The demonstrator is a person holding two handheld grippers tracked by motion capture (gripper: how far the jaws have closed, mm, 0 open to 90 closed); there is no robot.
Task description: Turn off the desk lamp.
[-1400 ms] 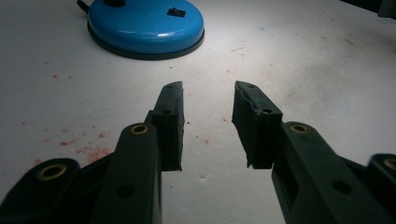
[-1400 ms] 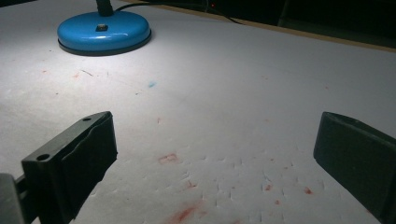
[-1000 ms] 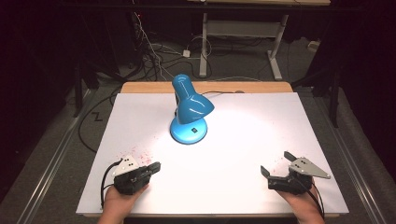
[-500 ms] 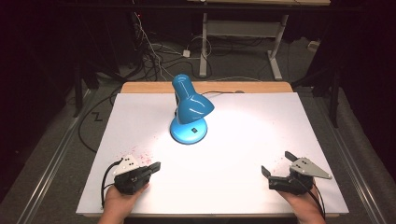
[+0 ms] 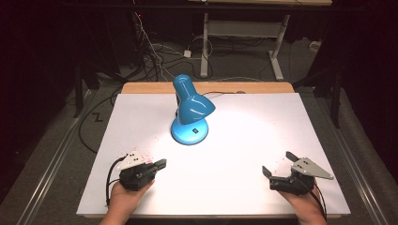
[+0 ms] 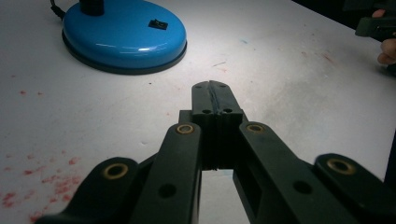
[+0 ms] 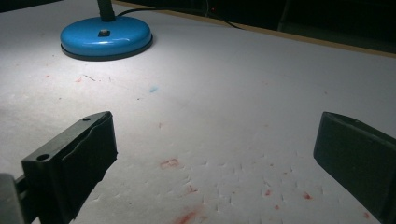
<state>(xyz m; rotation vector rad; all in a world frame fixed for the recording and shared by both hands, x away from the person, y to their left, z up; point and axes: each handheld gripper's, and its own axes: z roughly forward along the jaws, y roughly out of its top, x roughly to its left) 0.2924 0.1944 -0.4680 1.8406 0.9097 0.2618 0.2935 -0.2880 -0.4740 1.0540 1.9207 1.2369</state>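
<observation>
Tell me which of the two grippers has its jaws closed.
The left gripper, at the table's near left corner: its jaws are pressed together with nothing between them. The right gripper has its jaws spread wide.

No legible text, label, brand, number or sign on any surface in these views.

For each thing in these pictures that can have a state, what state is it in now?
blue desk lamp: switched on, upright on its round base, shade aimed down at the table, untouched.
left gripper: jaws shut together, nothing between them, low over the white table, pointing toward the lamp.
right gripper: jaws wide open, nothing between them, near the table's front right corner.
white table: lit brightly around the lamp, speckled with small red stains.
</observation>
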